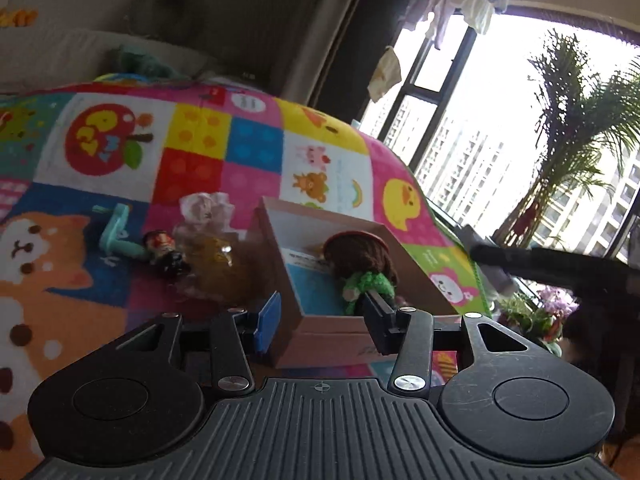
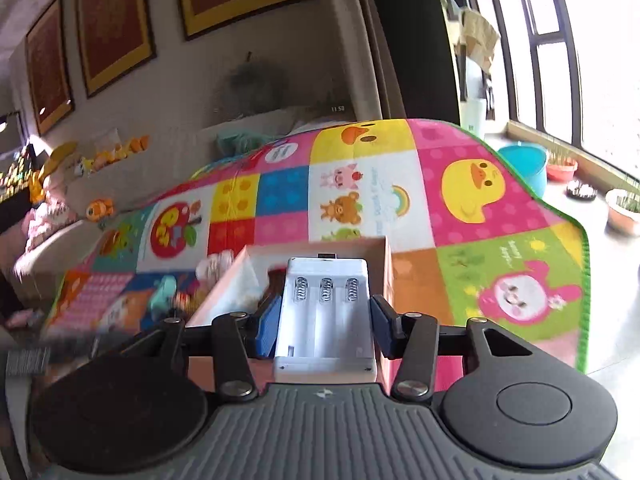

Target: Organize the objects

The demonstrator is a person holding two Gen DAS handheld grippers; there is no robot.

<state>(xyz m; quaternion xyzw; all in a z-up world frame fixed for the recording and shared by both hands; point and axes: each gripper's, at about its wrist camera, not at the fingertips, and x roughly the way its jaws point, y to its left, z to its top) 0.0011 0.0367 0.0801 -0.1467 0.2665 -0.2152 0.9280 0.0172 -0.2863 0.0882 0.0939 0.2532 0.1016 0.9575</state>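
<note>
Ribbed white plastic battery case (image 2: 326, 316), springs inside

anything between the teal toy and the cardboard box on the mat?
Yes. In the left wrist view, a small figurine and a clear amber bottle lie between the teal toy and the cardboard box.

A doll (image 1: 360, 264) lies in the box (image 1: 340, 332), figurines (image 1: 166, 250) to its left on the mat (image 1: 256, 152).
</note>
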